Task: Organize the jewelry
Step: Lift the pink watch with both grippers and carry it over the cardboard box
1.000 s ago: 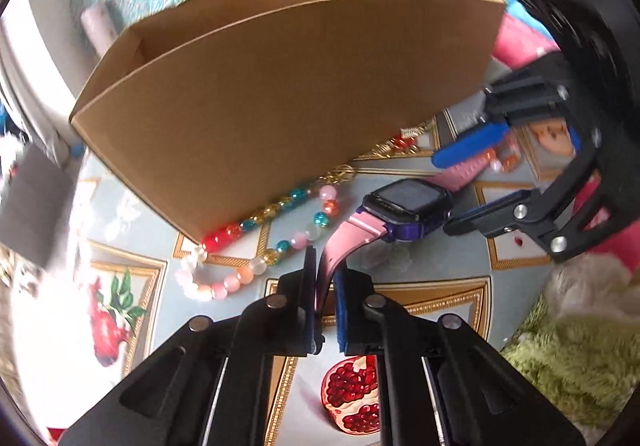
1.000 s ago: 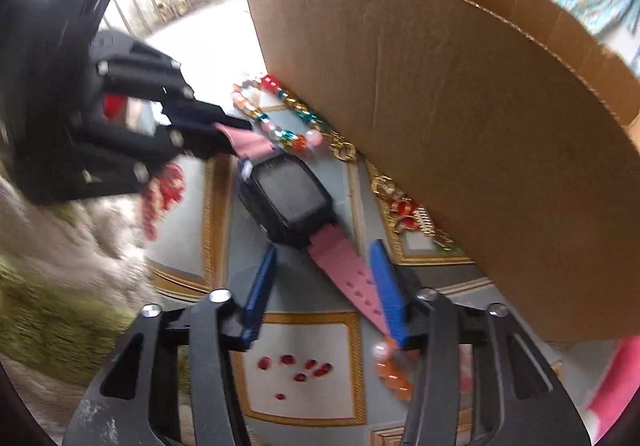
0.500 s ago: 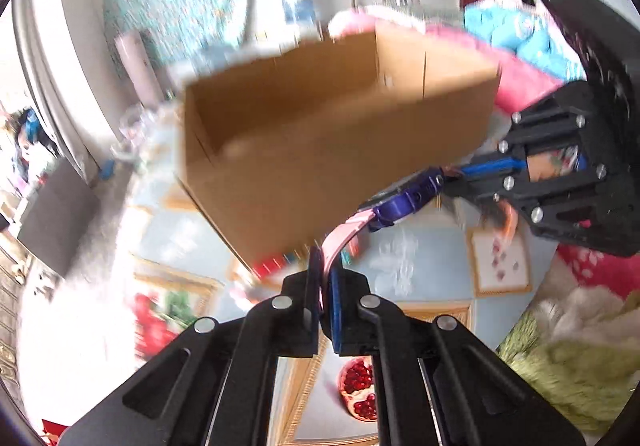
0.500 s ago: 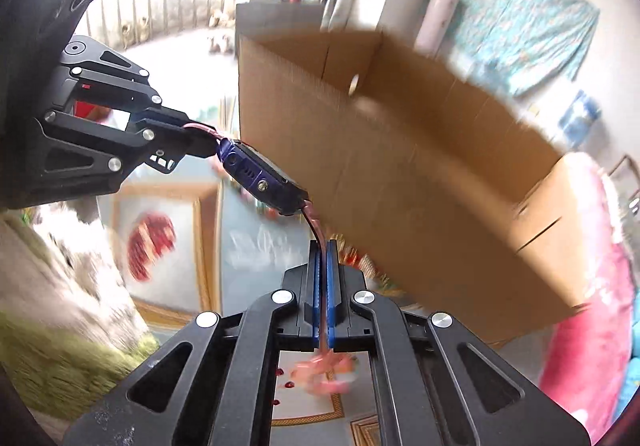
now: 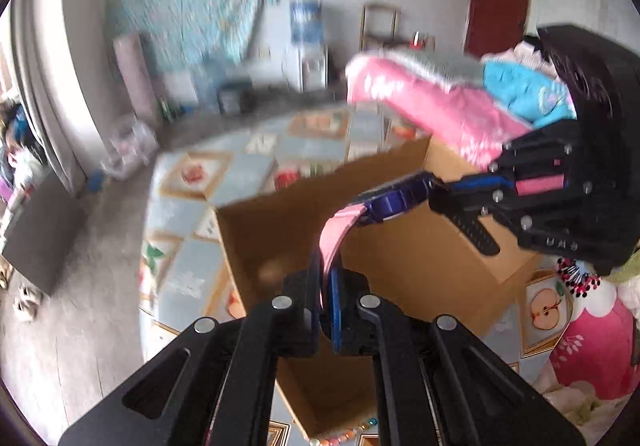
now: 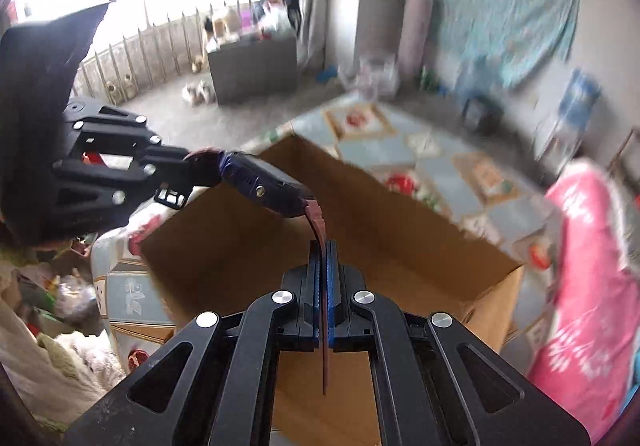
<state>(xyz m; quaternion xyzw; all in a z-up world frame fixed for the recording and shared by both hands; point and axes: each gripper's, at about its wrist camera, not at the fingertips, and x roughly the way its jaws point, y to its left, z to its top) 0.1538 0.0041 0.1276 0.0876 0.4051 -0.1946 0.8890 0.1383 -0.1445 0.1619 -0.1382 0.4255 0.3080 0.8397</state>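
A purple smartwatch (image 5: pixel 394 198) with pink straps hangs in the air between both grippers, above the open brown cardboard box (image 5: pixel 420 258). My left gripper (image 5: pixel 326 278) is shut on one pink strap (image 5: pixel 336 238). My right gripper (image 6: pixel 322 258) is shut on the other strap (image 6: pixel 318 230); it also shows in the left wrist view (image 5: pixel 452 190). The watch body (image 6: pixel 264 186) is over the box opening (image 6: pixel 320 246). A beaded necklace (image 5: pixel 348 434) lies on the table beside the box's near wall.
The box stands on a round table with a patterned fruit cloth (image 5: pixel 192 174). Pink and blue bedding (image 5: pixel 460 102) lies behind it. A grey cabinet (image 6: pixel 252 66) and a window railing (image 6: pixel 132 58) are beyond the table.
Both grippers have lifted the watch from the table up over the box's open top. The right gripper, open a second ago, has shut on the strap.
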